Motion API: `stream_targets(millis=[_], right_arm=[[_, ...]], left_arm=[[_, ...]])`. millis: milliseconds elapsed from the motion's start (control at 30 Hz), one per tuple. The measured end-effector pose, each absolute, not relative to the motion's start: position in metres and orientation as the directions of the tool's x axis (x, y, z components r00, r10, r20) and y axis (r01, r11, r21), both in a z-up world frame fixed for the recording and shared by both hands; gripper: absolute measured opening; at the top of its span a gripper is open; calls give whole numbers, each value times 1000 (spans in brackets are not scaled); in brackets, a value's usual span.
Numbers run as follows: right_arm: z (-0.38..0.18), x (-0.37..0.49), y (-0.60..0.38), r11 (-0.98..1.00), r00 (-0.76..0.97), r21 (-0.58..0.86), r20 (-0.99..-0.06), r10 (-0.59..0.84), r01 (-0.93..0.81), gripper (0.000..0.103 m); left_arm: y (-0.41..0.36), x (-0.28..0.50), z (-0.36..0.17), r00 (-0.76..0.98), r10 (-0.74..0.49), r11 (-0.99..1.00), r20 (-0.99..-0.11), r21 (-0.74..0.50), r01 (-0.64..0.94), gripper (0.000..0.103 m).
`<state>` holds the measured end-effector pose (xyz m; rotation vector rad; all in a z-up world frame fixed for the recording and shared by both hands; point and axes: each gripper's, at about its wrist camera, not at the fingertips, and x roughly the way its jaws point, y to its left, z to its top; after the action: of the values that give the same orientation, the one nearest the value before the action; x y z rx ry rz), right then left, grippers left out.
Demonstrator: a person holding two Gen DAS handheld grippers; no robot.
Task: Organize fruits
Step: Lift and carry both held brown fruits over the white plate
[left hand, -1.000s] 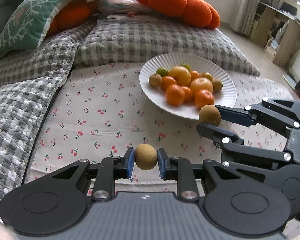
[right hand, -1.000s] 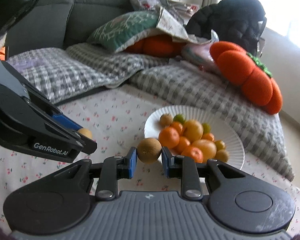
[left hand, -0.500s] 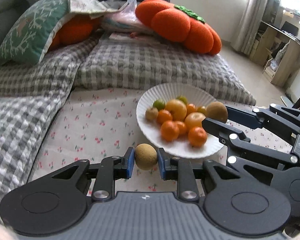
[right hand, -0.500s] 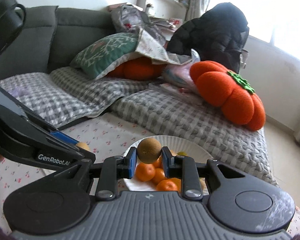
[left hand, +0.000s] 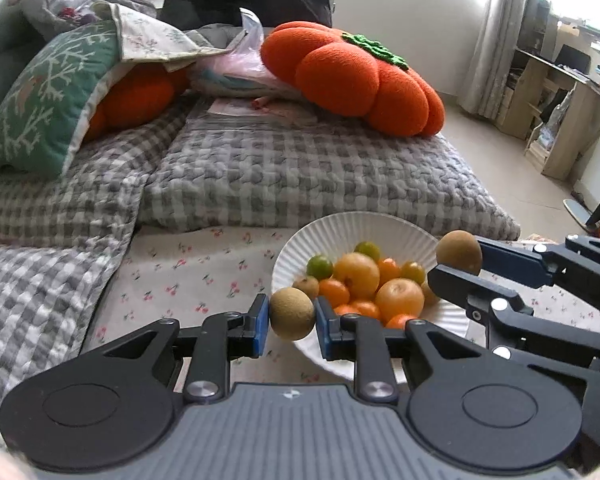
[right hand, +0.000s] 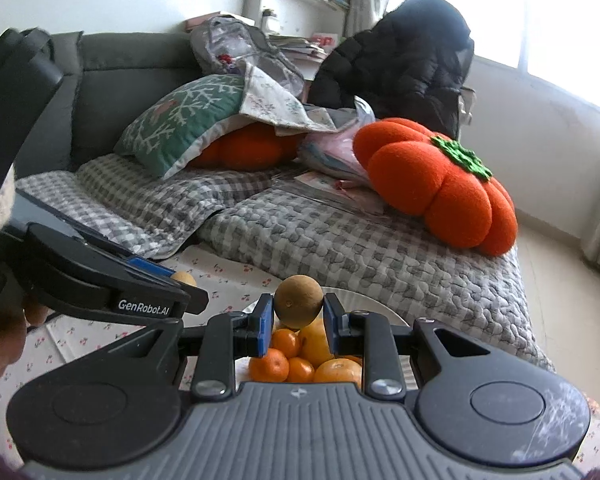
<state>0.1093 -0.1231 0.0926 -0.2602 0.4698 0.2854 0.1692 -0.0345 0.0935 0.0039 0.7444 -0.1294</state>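
Note:
A white paper plate [left hand: 364, 228] holds several oranges, yellow fruits and small green ones on a cherry-print cloth. My left gripper [left hand: 291, 319] is shut on a brown kiwi [left hand: 291, 318] at the plate's near left rim. My right gripper [right hand: 298, 312] is shut on a second brown kiwi [right hand: 298, 306] and holds it above the fruit pile [right hand: 300, 356]; that kiwi also shows in the left wrist view [left hand: 458, 252] over the plate's right side. The left gripper's kiwi peeks out in the right wrist view [right hand: 183, 279].
Grey checked quilts [left hand: 292, 176] lie behind the plate. An orange pumpkin cushion [left hand: 352, 76] and a green patterned pillow [left hand: 48, 96] sit further back. A desk with shelves [left hand: 560, 92] stands at the far right.
Both grippers have lifted and moved toward the plate with their kiwis. The right kiwi went from the plate's near edge to above the fruit pile.

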Motion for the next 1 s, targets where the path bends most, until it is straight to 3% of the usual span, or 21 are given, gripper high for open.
stream_targets(millis=[233,500,1000], right_arm=[[90,136,-159,968,855,-121,-502,131,-219,24],[66,168,-196,993,812,-41,-579,70,-115,24],[36,214,-191,988,753,100,-641,152,-114,24]], left_arm=[[-43,198,86,727,-129,988,-674,-28,149,17],[-56,235,73,711,-225,974,-666,-135,181,17],[-68,298,25,680,-254,967,-688,-189,171,17]])
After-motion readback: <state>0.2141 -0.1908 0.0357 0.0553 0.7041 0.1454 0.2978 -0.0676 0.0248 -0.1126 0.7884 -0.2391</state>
